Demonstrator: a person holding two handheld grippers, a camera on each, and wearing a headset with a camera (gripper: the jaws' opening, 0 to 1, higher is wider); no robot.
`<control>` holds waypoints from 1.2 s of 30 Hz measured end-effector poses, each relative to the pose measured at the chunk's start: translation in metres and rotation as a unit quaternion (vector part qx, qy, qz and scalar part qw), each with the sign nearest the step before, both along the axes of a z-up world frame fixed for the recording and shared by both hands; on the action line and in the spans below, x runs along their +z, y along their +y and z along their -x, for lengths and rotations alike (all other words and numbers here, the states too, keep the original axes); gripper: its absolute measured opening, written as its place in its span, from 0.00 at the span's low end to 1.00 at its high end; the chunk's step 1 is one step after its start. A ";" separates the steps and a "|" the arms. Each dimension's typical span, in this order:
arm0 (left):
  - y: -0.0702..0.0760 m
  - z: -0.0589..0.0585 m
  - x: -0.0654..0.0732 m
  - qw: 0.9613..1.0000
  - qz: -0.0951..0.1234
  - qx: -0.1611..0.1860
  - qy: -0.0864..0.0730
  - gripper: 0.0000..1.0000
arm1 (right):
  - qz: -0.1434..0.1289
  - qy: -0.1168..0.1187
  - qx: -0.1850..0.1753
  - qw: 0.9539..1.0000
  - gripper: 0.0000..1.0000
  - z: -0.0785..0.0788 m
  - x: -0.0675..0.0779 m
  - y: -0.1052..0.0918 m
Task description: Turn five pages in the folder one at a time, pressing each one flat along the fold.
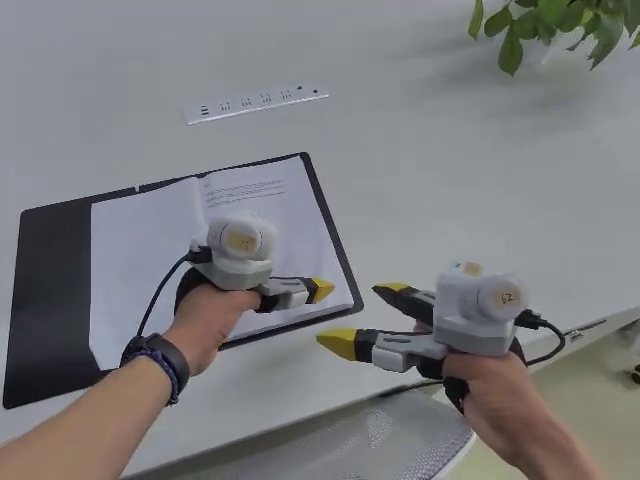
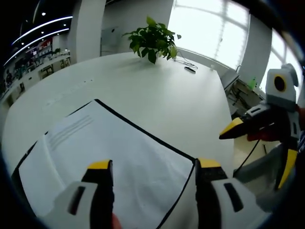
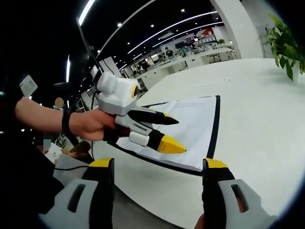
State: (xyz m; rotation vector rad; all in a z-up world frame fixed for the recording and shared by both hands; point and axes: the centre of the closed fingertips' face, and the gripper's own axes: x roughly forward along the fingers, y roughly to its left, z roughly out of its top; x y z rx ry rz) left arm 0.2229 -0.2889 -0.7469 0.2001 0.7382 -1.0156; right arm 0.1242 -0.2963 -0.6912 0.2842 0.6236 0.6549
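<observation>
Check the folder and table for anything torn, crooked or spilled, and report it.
Nothing stands out. The folder lies open and flat on the table; pages look untorn, nothing spilled. The left gripper and right gripper are both open.

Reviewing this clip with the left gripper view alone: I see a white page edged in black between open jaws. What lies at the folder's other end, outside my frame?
Observer: In the head view the folder lies open on the table; its left end is black cover, white pages to the right.
Reviewer: Is the left gripper gripping a page?
Observer: No. The right gripper view shows the left gripper with jaws apart, nothing between them.
Reviewer: And the right gripper?
Observer: Its own view shows the right gripper open, aimed at the folder from the table's near edge.
</observation>
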 end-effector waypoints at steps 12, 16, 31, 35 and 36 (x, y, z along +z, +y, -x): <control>-0.011 0.008 -0.031 0.999 -0.043 -0.015 -0.004 0.73 | 0.001 0.010 0.008 1.000 0.75 -0.003 -0.004 -0.005; -0.006 0.005 -0.037 0.997 -0.072 -0.027 -0.031 0.68 | 0.003 0.012 0.011 1.000 0.74 -0.006 -0.005 -0.006; -0.001 -0.002 -0.036 0.997 -0.061 -0.021 -0.042 0.59 | 0.013 0.016 0.023 1.000 0.70 -0.012 -0.011 0.000; 0.001 -0.006 -0.037 0.997 -0.063 -0.019 -0.040 0.53 | 0.017 0.013 0.027 0.999 0.69 -0.020 -0.010 -0.002; 0.001 -0.006 -0.037 0.997 -0.063 -0.019 -0.040 0.53 | 0.015 0.012 0.025 0.999 0.69 -0.022 -0.009 -0.003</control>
